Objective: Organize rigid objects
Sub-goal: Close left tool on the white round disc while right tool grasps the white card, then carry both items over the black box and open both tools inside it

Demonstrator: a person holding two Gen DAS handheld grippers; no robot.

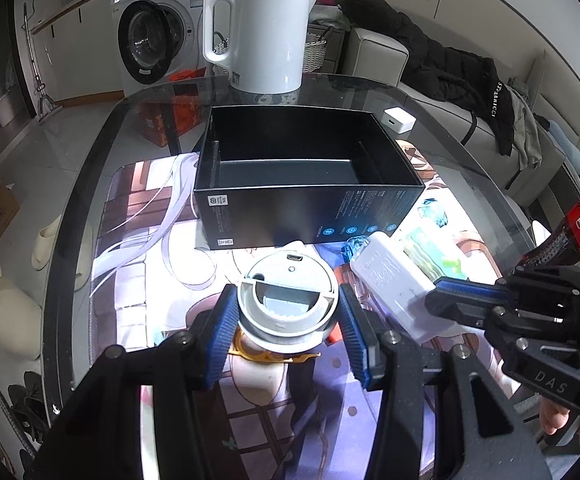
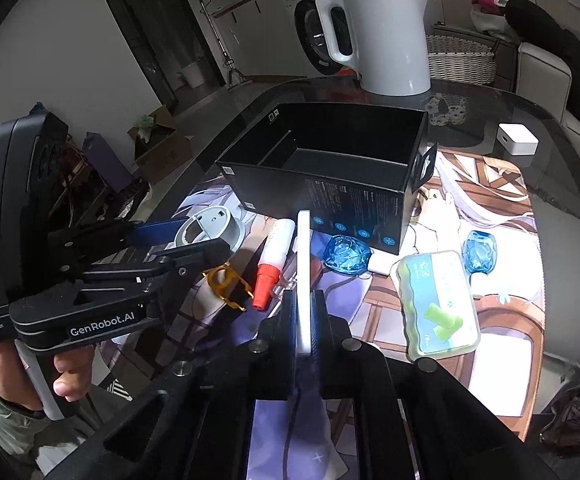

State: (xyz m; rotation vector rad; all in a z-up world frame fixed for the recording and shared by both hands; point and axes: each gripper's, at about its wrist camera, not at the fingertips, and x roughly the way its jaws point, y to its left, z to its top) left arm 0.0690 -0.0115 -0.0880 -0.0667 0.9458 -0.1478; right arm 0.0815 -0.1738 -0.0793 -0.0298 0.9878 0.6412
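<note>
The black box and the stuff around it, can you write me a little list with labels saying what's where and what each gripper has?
box: black box, open top, nothing visible inside, on the picture mat
left gripper: around a round white gadget, fingers beside it
right gripper: shut on a flat white block
still on mat: red-capped tube, gold clip, two blue cases, green-labelled packet
behind box: white kettle
far right of table: small white cube
</note>
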